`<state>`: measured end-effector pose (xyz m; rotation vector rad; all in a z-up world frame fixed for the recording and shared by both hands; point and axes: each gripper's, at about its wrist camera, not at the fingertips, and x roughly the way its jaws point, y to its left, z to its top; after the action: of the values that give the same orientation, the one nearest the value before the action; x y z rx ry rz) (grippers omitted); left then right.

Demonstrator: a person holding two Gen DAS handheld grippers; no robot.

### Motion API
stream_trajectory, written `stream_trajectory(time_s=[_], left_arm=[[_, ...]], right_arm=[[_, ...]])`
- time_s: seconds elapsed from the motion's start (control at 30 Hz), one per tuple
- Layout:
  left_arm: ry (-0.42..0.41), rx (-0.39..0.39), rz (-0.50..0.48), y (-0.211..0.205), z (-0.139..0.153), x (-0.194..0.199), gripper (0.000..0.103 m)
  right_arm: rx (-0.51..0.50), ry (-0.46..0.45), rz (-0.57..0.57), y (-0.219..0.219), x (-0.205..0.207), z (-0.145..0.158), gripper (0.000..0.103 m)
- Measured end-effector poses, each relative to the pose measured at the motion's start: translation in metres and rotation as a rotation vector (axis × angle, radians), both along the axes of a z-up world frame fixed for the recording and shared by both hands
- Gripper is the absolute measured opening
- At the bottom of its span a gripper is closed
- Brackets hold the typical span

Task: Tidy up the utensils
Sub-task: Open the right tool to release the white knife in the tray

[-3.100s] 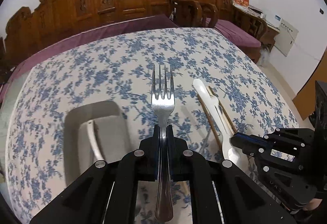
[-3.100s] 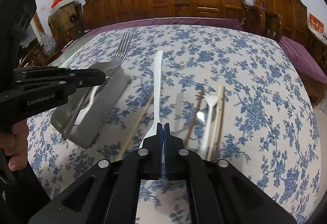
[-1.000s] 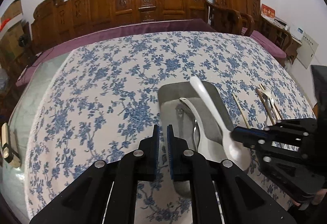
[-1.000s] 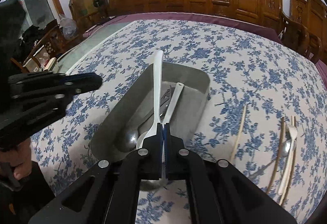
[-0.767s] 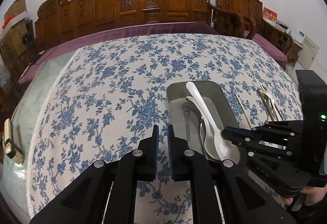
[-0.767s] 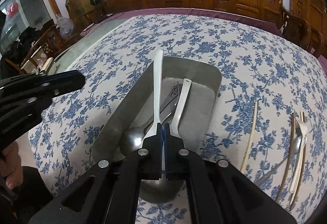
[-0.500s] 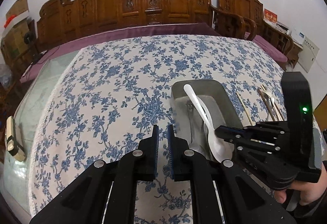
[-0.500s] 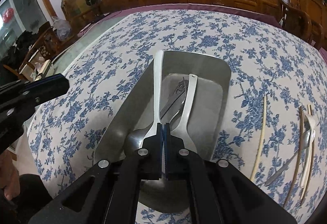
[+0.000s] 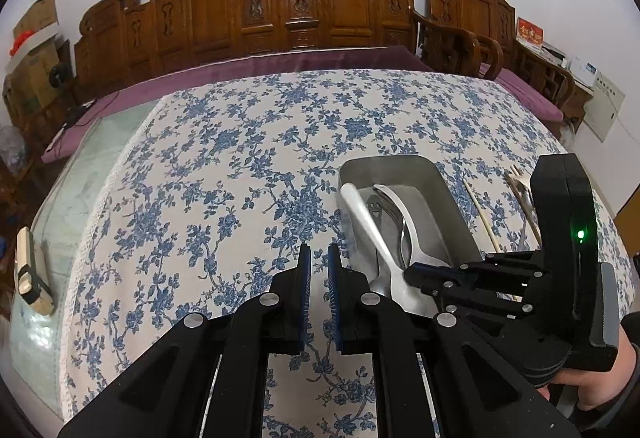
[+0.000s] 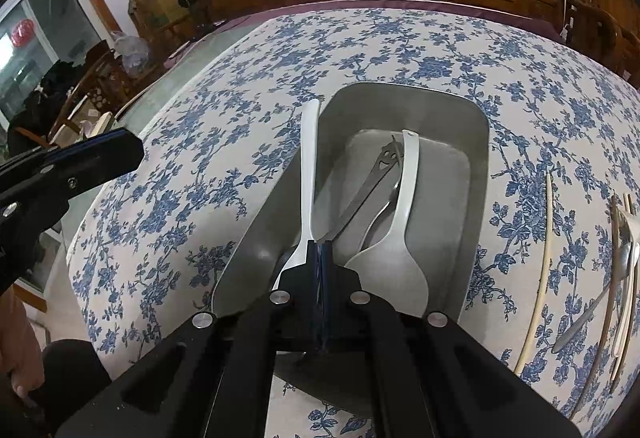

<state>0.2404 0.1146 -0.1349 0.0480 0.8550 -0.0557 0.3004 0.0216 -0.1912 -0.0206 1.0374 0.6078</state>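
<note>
A grey metal tray [image 10: 476,142] lies on the flowered tablecloth. My right gripper [image 10: 320,250] hangs low over its near end, shut on a white spoon [image 10: 310,166] whose handle points away along the tray's left wall. The spoon's bowl is hidden under the fingers. A second white spoon [image 10: 404,206] and a metal utensil with a smiley handle [image 10: 384,162] lie inside. In the left wrist view, my left gripper [image 9: 318,270] hovers left of the tray [image 9: 400,160]. Its pads are almost together, with nothing between them. The right gripper [image 9: 412,270] is beside it.
Chopsticks [image 10: 540,258], a metal spoon [image 10: 592,310] and another white spoon [image 10: 628,266] lie on the cloth right of the tray. Carved wooden benches [image 9: 320,6] stand behind the table. A small device [image 9: 30,274] rests on the bare glass at the left edge.
The left gripper has let go of the fork it held and moved to the left of the tray. The right gripper has carried the white spoon over the tray and sunk into it.
</note>
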Motion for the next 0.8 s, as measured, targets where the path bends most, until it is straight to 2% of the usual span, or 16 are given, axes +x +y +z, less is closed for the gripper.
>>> stream_trajectory(time_s=[0.27, 0.43, 0.57, 0.6, 0.63, 0.8], left_arm=[[-0.001, 0.008, -0.004, -0.006, 0.003, 0.001, 0.008], [-0.002, 0.008, -0.013, -0.014, 0.004, 0.002, 0.008], [-0.004, 0.0, -0.028, -0.024, 0.005, 0.002, 0.008], [-0.005, -0.002, -0.035, -0.028, 0.005, 0.003, 0.01], [-0.007, -0.002, -0.041, -0.032, 0.005, 0.003, 0.018], [-0.013, -0.007, -0.08, -0.057, 0.007, 0.005, 0.02]], right_arm=[[0.022, -0.015, 0.017, -0.004, -0.003, 0.005, 0.006], [0.019, -0.067, 0.033, -0.016, -0.01, 0.019, 0.006], [0.008, -0.15, 0.037, -0.044, -0.019, 0.04, 0.006], [0.004, -0.167, 0.034, -0.054, -0.02, 0.044, 0.006], [-0.002, -0.183, 0.028, -0.063, -0.021, 0.049, 0.006], [-0.032, -0.247, -0.02, -0.113, -0.018, 0.064, 0.006]])
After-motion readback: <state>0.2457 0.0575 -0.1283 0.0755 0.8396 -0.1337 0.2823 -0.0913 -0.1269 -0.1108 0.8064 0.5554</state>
